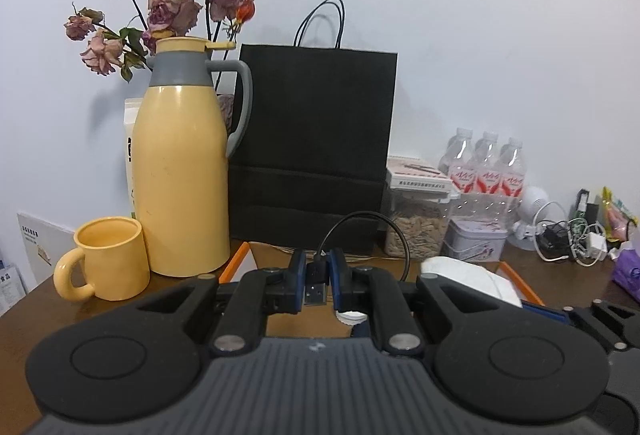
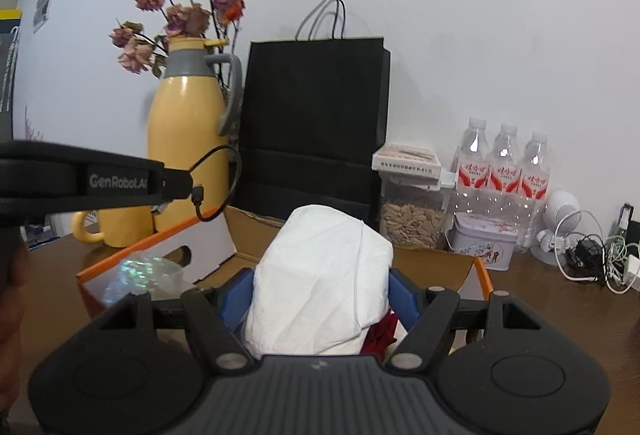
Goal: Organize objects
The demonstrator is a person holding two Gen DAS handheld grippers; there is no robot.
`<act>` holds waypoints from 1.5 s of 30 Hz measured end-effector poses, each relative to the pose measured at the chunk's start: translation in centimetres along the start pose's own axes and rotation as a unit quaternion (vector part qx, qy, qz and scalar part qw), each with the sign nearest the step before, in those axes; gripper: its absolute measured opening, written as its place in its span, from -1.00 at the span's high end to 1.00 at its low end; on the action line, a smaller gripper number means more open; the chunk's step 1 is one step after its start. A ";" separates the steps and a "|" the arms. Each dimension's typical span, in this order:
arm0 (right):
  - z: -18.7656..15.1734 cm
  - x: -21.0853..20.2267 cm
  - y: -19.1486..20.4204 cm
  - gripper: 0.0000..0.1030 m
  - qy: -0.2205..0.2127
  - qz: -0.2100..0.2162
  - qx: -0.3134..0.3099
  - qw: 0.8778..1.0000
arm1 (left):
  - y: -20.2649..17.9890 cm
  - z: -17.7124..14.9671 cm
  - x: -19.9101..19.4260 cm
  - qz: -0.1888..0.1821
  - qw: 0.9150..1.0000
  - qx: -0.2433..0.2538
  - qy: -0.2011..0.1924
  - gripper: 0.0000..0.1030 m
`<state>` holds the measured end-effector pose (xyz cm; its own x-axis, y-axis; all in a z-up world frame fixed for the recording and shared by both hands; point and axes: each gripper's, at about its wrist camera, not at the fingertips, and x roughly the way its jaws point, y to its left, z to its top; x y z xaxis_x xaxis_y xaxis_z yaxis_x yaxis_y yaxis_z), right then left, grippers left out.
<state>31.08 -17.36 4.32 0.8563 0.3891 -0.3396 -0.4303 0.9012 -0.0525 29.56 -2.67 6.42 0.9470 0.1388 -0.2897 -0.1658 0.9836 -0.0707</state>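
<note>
Left gripper [image 1: 317, 277] jaws pinching glossy black USB cable [image 1: 316, 283], right gripper [image 2: 322, 299] jaws clamping soft, crumpled white bundle [image 2: 320, 275], perhaps tissue.

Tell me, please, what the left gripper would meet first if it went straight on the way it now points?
Most likely the black paper bag: it stands dead ahead of the left gripper, which is shut on a USB cable. Depth is unclear.
</note>
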 end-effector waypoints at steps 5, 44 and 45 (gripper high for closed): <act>-0.2 0.3 -0.6 -0.37 0.004 -0.001 0.007 1.000 | -0.2 -0.5 1.0 0.004 1.000 0.006 0.012 0.75; 0.2 -0.8 -0.6 -1.00 0.008 -0.023 0.009 1.000 | 0.5 0.0 -1.0 0.005 1.000 -0.013 -0.017 -1.00; 0.2 -1.0 -0.5 -1.00 0.006 -0.024 0.007 1.000 | 0.4 0.1 -1.4 0.002 1.000 -0.012 -0.019 -1.00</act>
<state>30.52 -18.16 4.87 0.8726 0.3431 -0.3478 -0.3848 0.9213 -0.0566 28.21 -2.44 6.84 0.9562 0.1465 -0.2536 -0.1748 0.9802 -0.0927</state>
